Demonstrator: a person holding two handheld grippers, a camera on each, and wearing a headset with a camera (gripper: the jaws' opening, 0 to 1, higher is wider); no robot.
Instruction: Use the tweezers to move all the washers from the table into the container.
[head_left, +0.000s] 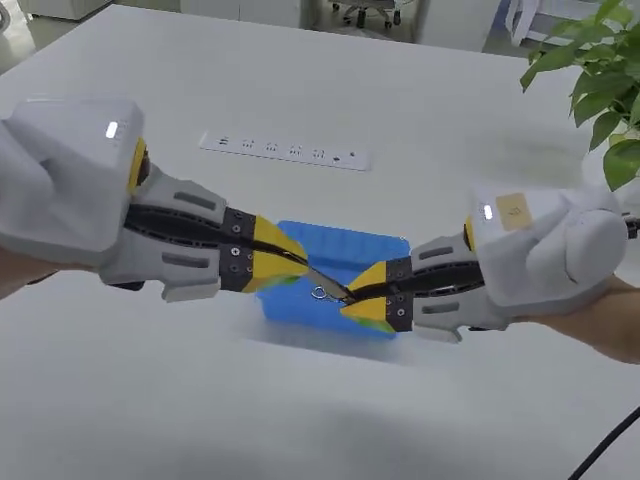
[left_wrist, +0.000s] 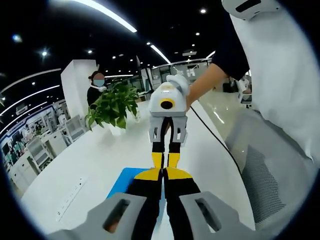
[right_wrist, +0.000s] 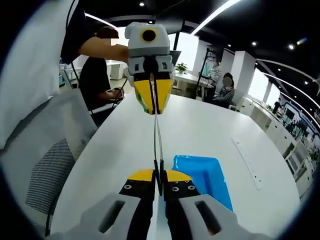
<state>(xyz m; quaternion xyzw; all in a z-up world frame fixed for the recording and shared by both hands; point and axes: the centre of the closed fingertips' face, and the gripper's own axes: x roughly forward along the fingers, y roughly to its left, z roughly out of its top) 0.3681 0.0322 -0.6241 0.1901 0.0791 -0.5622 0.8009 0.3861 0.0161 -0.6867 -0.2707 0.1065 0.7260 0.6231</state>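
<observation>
We look down on a pale grey table (head_left: 300, 90). The left gripper (head_left: 290, 262), a white and grey body with black links and yellow jaw tips, reaches in from nine o'clock. The right gripper (head_left: 362, 295), built the same, reaches in from four o'clock. Their tips nearly meet at the middle of the head view, above a shallow blue plastic container (head_left: 385, 250) that sits on the table.

Between the two run thin silver metal tweezers (head_left: 322, 278), slanting from ten o'clock down to four o'clock. In the right gripper view we see the two slim arms leave the left gripper's yellow jaws, which are closed on the back end. The arms narrow toward us and slip between the right gripper's own jaws, which are pressed together on the front part of the tweezers with barely a slit between them.

A small silvery ring-shaped washer (head_left: 318, 293) shows just under the tweezers, at six o'clock of their middle, over the blue container. We cannot tell whether the tips hold it or it lies inside.

At twelve o'clock of the container, well apart from it, a long white power strip (head_left: 285, 150) lies flat on the table. A green leafy plant (head_left: 600, 90) stands at two o'clock, by the table's far edge
</observation>
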